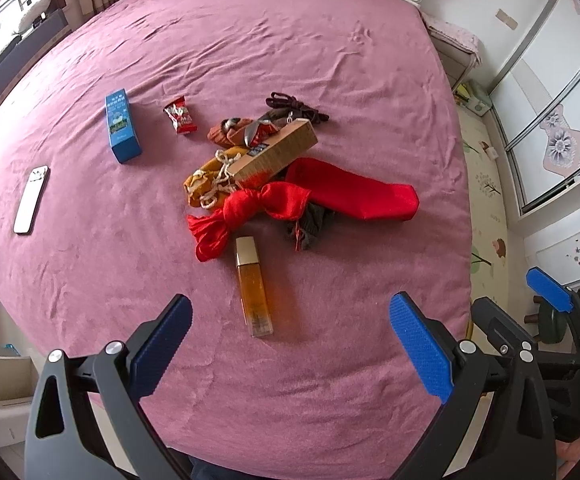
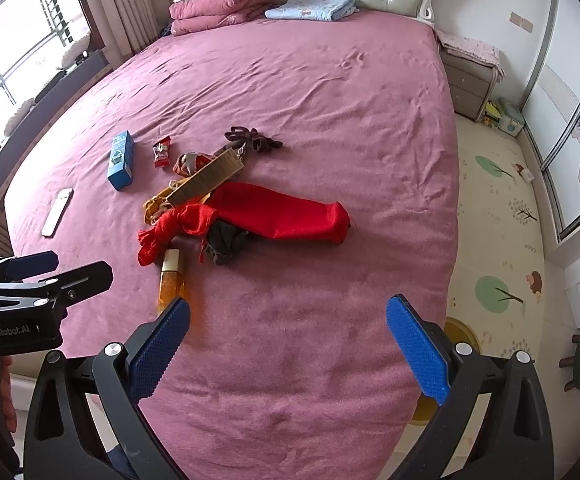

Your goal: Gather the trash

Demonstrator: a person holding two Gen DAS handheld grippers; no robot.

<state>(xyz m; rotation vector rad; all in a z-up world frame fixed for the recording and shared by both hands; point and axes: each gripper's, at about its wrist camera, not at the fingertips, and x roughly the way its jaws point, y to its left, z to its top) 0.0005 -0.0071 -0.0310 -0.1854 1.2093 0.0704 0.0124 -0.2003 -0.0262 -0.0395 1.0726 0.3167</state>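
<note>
Left gripper (image 1: 290, 332): jaws spread wide, holding nothing, poised above the near edge of the bed (image 1: 329, 60).
Right gripper (image 2: 288, 336): likewise released and empty; it hangs just to the right of the left one, above bare bedcover.
Amber bottle (image 1: 253, 288): nearest item, lying flat directly ahead of the left gripper's open jaws, gold cap pointing away; ahead-left of the right gripper.
Red knotted cloth (image 1: 246, 208): just beyond the bottle's cap, tangled with a red sock (image 1: 353, 192) and a dark rag (image 1: 309, 224).
Long cardboard box (image 1: 278, 156): farther still, resting on yellow and orange fabric.
Candy wrapper (image 1: 180, 115): beyond and left of the pile, lying apart; probably the clearest piece of trash.
Blue carton (image 1: 122, 124): left of the wrapper, on its side.
Remote control (image 1: 30, 199): far left, well apart; likely not trash.
Step in hand: choosing a first pick; nothing is gathered yet, and no bin is visible.
Technique: approach the chosen item from above, jaws across its narrow width, pressing lightly into the soft cover so it does not roll.
</note>
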